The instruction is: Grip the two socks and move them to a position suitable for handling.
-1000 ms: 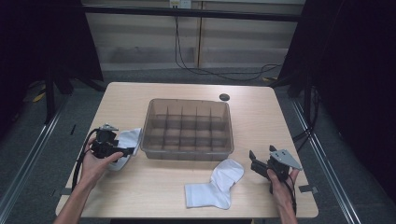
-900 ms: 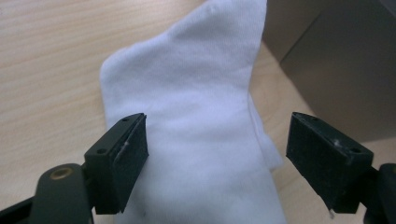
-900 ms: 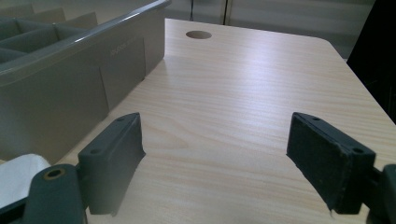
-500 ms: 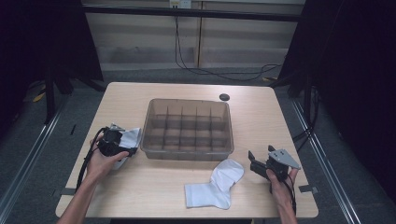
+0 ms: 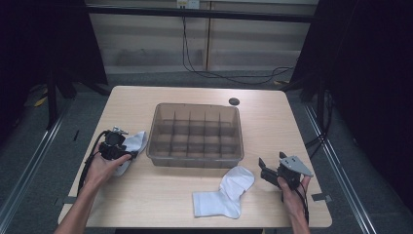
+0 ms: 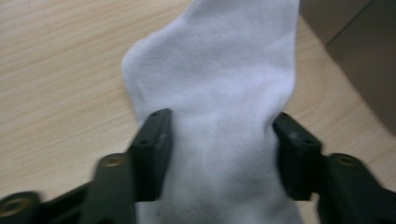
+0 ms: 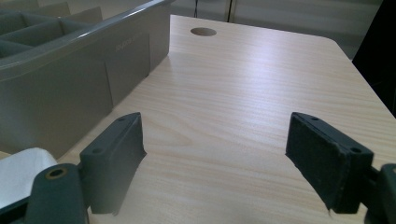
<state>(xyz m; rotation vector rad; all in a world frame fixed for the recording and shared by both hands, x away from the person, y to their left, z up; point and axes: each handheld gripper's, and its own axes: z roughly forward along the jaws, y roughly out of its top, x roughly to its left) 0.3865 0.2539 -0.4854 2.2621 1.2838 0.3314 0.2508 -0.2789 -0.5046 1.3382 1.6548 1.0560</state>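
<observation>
A white sock [image 5: 135, 141] lies on the wooden table [image 5: 160, 195] just left of the grey divided bin [image 5: 195, 160]. My left gripper [image 5: 122, 146] is shut on this sock. In the left gripper view the sock [image 6: 219, 84] fills the gap of the left gripper [image 6: 223, 135], pinched narrower between the two jaws, with its far end flat on the table. A second white sock [image 5: 225, 192] lies bent in front of the bin. My right gripper [image 5: 263, 169] hovers right of that sock, open. In the right gripper view the right gripper [image 7: 217, 135] has only bare wood between its jaws.
The bin's wall [image 7: 70, 79] stands close on the left in the right gripper view, with a corner of the second sock [image 7: 18, 172] below it. A round cable hole [image 5: 234, 101] sits behind the bin. Dark stands flank the table.
My left hand has slid forward and right onto the sock beside the bin, and its jaws now pinch it. The right gripper and the second sock have stayed put.
</observation>
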